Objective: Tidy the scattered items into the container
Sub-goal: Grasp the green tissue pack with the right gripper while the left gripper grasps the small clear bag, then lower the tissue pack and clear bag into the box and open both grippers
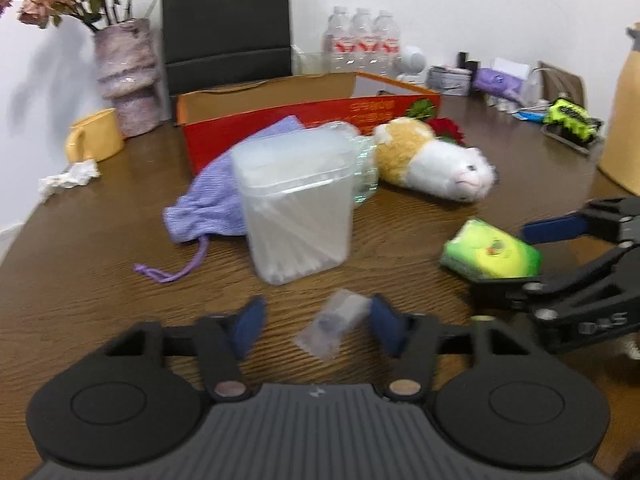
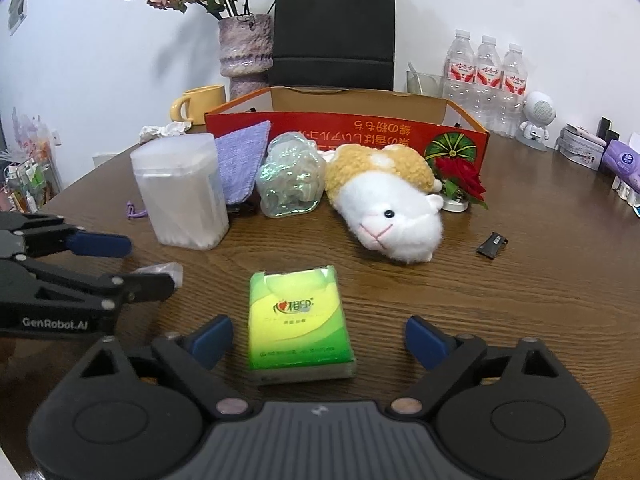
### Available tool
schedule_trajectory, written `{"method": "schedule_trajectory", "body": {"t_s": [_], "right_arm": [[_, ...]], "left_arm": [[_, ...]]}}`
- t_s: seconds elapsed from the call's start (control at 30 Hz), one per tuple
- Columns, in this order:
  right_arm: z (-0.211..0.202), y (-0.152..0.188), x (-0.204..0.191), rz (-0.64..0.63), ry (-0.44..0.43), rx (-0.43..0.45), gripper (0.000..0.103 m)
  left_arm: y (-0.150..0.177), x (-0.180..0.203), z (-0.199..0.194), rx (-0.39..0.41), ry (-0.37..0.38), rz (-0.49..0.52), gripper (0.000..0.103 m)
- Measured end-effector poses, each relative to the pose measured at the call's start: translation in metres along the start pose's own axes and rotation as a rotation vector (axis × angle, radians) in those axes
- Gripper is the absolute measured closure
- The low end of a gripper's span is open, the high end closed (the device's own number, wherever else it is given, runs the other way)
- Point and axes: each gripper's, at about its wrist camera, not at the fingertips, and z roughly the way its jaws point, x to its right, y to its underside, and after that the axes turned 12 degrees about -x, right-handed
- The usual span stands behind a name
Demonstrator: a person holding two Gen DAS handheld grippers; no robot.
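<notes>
Both tools gape wide, gripping nothing: left tool [image 1: 316,328] straddles a small clear packet [image 1: 334,326], right tool [image 2: 320,340] straddles the green tissue pack [image 2: 300,320], both on the surface near its front edge. Red box [image 2: 360,132] sits at the back. Risk: thin packet slips out; neighbouring tools collide
</notes>
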Motion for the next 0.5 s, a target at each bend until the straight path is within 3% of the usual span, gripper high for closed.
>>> {"method": "schedule_trajectory", "body": {"t_s": [0.03, 0.07, 0.1, 0.5], "right_arm": [[-0.001, 0.001, 0.000, -0.005, 0.004, 0.011, 0.032], [-0.002, 0.001, -0.001, -0.013, 0.003, 0.026, 0.051], [-0.004, 0.001, -0.001, -0.015, -0.011, 0.031, 0.059], [-0.010, 0.006, 0.005, 0.010, -0.051, 0.051, 0.059]], "left_arm": [[0.000, 0.002, -0.001, 0.000, 0.008, 0.003, 0.068], [0.000, 0.004, -0.001, 0.001, 0.007, 0.011, 0.081], [0.000, 0.006, -0.002, 0.001, 0.006, 0.011, 0.083], [0.007, 0.014, -0.008, 0.032, -0.025, -0.047, 0.084]]}}
